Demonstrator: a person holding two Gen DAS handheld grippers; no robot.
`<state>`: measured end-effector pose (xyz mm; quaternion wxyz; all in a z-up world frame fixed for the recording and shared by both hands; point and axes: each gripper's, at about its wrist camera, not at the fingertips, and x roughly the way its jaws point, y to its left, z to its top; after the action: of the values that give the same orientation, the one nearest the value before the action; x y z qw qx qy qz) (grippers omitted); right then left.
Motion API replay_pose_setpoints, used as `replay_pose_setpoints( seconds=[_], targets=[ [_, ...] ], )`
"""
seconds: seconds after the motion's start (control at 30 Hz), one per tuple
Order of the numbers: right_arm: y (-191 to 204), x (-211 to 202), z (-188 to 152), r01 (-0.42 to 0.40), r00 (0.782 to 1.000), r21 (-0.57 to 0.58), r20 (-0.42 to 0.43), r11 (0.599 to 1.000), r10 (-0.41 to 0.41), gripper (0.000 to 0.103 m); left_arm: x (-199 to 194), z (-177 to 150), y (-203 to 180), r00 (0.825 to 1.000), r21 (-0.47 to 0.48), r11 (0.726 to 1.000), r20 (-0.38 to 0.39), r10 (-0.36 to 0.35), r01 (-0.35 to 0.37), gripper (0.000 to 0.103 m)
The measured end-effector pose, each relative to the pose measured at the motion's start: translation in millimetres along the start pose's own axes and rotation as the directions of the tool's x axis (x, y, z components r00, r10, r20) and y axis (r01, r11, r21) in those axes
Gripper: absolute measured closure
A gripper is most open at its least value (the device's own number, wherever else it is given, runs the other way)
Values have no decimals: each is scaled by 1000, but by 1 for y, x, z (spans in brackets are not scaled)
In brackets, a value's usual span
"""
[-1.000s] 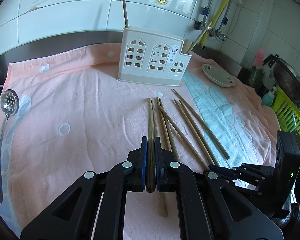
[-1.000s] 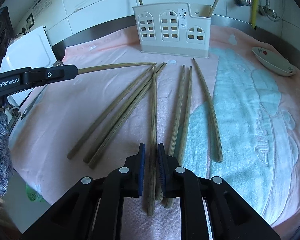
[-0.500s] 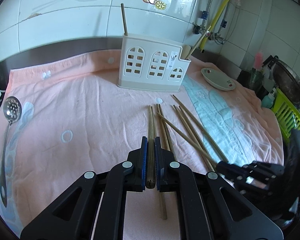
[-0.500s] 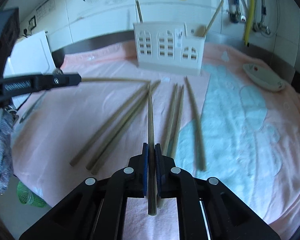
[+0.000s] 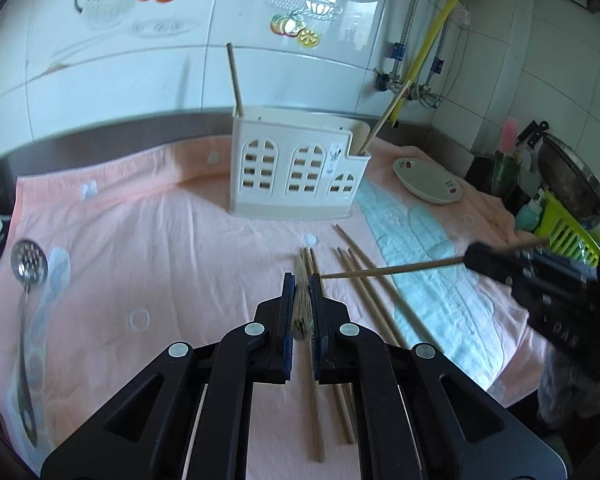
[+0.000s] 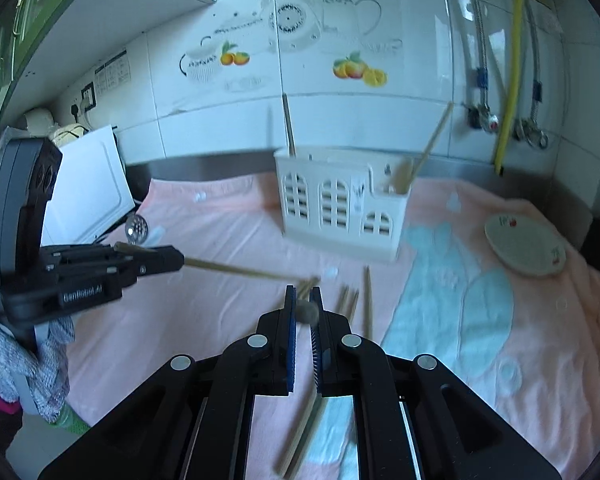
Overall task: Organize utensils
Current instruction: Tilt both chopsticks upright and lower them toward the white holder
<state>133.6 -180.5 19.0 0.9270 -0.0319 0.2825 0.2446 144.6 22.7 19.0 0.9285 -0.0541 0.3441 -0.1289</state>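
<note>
Left wrist view. The left gripper (image 5: 301,298) is clamped on one chopstick (image 5: 300,300), seen almost end-on and pointing toward the utensil holder (image 5: 296,172) in the upper centre of the frame. A second earlier this stick lay level just above the towel (image 5: 140,240); it is now raised clear of it. At right, the right gripper (image 5: 540,280) carries a second chopstick (image 5: 392,270) held crosswise above the loose chopsticks (image 5: 364,280) left on the towel (a second ago it was low at the frame's lower right). Two sticks already stand in the holder. A slotted spoon (image 5: 28,272) lies at the left edge and a small dish (image 5: 428,184) right of the holder.

Right wrist view. The right gripper (image 6: 304,308) is closed on its chopstick (image 6: 309,312), whose butt shows between the fingers; earlier the fingers straddled it on the towel (image 6: 460,320) unclosed. The holder (image 6: 340,208), formerly at the top of the frame, now sits at centre as the camera is lifted and tilted up (motion blur confirms it). The left gripper (image 6: 168,260) and its stick (image 6: 240,270) cross at left.

Both picks appear complete; insertion into the holder is judged next.
</note>
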Motion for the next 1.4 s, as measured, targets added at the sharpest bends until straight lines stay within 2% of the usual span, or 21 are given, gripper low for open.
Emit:
replay_pose_setpoints(
  seconds=[0.27,0.47,0.63,0.83,0.93,1.1,1.3,1.4],
  targets=[
    [-31,8,68,-36,999,-15,-28,999,36,97,3,41,-5,1000,36,999,8,-11,11,97],
    [-57,11,119,-27,999,-5,-21,1000,27,97,4,73,-8,1000,54,998,14,-13,12,97],
    [-74,11,164,23,999,-10,35,1000,-23,96,-13,107,-17,997,93,996,69,-16,9,97],
    [-87,30,207,81,993,3,84,997,-81,97,-33,155,-28,987,152,987,162,17,-42,97],
    [-91,44,215,103,990,7,92,995,-103,97,-38,179,-31,977,164,984,209,35,-71,97],
    [-93,73,209,117,992,6,55,993,-118,97,-33,204,-32,959,178,974,270,91,-143,97],
    [-96,93,195,119,993,-9,7,993,-119,96,4,219,-19,961,144,975,245,130,-169,97],
    [-97,94,191,114,993,-12,0,993,-114,96,25,219,-6,969,105,983,212,128,-153,97]
  ],
)
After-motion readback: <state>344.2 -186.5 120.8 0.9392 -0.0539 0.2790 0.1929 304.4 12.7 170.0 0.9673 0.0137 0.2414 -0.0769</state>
